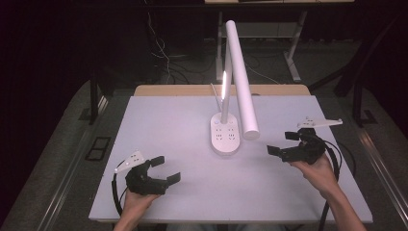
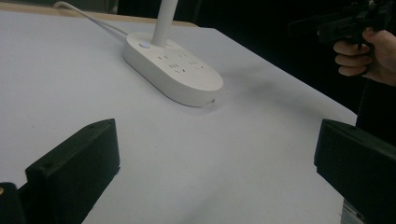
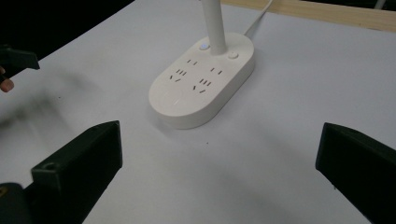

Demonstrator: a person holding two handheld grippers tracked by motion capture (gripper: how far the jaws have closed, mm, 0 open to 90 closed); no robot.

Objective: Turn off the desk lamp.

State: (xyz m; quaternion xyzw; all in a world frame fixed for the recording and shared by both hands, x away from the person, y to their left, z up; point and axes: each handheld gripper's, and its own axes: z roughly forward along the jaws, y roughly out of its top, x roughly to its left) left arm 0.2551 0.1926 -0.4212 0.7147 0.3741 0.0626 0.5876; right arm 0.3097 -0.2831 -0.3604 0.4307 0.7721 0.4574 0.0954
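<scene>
A: What takes up the most room?

B: The white table (image 1: pixel 159 120), a pale sheet over a wooden top whose edge shows at the far side. On it, a little right of centre, stands the desk lamp (image 1: pixel 239 72): a long white tube head slanting down toward the near right, carried on a thin stem.

A: And its foot?

B: The oval lamp base (image 1: pixel 225 135) lies flat on the table, with socket slots in its top and two round buttons by the stem. A white cord (image 2: pixel 88 17) runs from it toward the far edge.

A: Where are the grippers?

B: The left gripper (image 1: pixel 166 169) is at the near left, held in a hand, jaws spread wide with nothing between them. It is well apart from the base. The right gripper (image 1: pixel 283 143) is at the right, near the base and just beside the tip of the tube; its jaws also stand wide apart and empty, pointing toward the base.
</scene>
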